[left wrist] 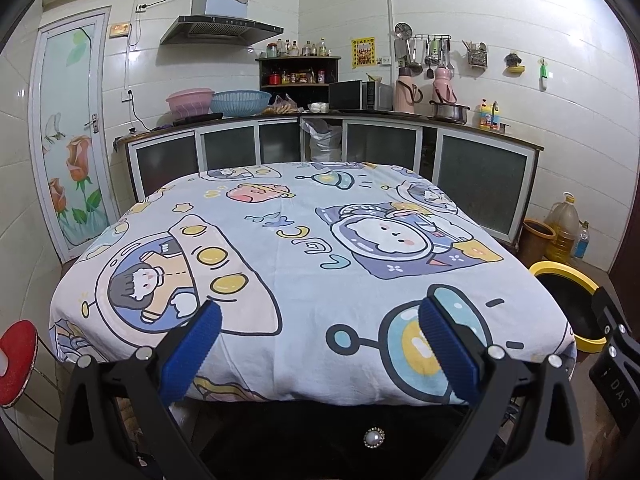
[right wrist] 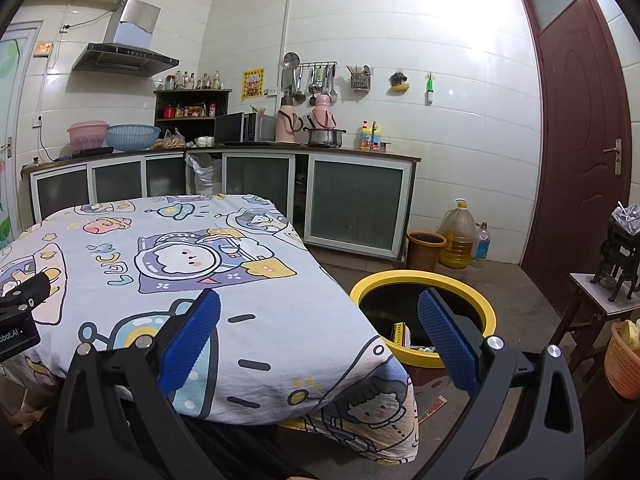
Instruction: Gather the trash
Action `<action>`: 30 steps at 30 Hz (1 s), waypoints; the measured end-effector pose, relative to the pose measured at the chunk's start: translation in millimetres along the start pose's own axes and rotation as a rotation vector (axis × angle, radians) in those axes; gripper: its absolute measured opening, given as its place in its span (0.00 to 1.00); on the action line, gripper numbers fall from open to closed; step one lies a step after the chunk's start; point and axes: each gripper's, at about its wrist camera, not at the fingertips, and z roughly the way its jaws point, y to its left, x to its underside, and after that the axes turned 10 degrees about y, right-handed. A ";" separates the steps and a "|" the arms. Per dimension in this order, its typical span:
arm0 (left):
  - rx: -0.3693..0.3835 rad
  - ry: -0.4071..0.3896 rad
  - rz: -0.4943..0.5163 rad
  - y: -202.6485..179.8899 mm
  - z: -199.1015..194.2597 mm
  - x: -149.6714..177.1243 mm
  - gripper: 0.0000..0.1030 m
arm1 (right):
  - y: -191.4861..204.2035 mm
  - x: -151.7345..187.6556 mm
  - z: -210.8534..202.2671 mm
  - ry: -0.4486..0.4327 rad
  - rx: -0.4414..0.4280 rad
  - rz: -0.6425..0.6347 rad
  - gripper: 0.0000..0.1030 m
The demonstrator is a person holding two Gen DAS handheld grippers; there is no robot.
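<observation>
A yellow-rimmed black trash bin (right wrist: 424, 280) stands on the floor to the right of the table; it also shows in the left wrist view (left wrist: 560, 270). Inside it lie a small yellow box (right wrist: 401, 334) and other scraps. The table carries a cartoon-print cloth (left wrist: 300, 248), also in the right wrist view (right wrist: 180, 264), with no loose trash in sight on it. My left gripper (left wrist: 320, 328) is open and empty over the table's near edge. My right gripper (right wrist: 320, 320) is open and empty, its right finger over the bin. A red scrap (right wrist: 434, 405) lies on the floor by the bin.
Kitchen counters (left wrist: 360, 114) run along the back walls. A brown pot (right wrist: 425, 249), an oil jug (right wrist: 457, 236) and a bottle (right wrist: 482, 243) stand in the corner. A small stand (right wrist: 600, 300) and an orange basket (right wrist: 622, 364) are at right. A red stool (left wrist: 16, 360) is at left.
</observation>
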 end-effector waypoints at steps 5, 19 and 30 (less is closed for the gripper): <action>0.002 0.002 0.011 -2.2 1.0 0.1 0.92 | -0.4 0.8 1.8 0.007 0.006 0.001 0.92; 0.006 -0.011 0.029 -4.3 0.3 -1.2 0.92 | -3.3 -0.2 6.2 0.025 0.006 0.012 0.92; 0.007 -0.017 0.034 -5.4 -0.7 -1.3 0.92 | -4.6 -0.3 7.3 0.029 0.006 0.018 0.92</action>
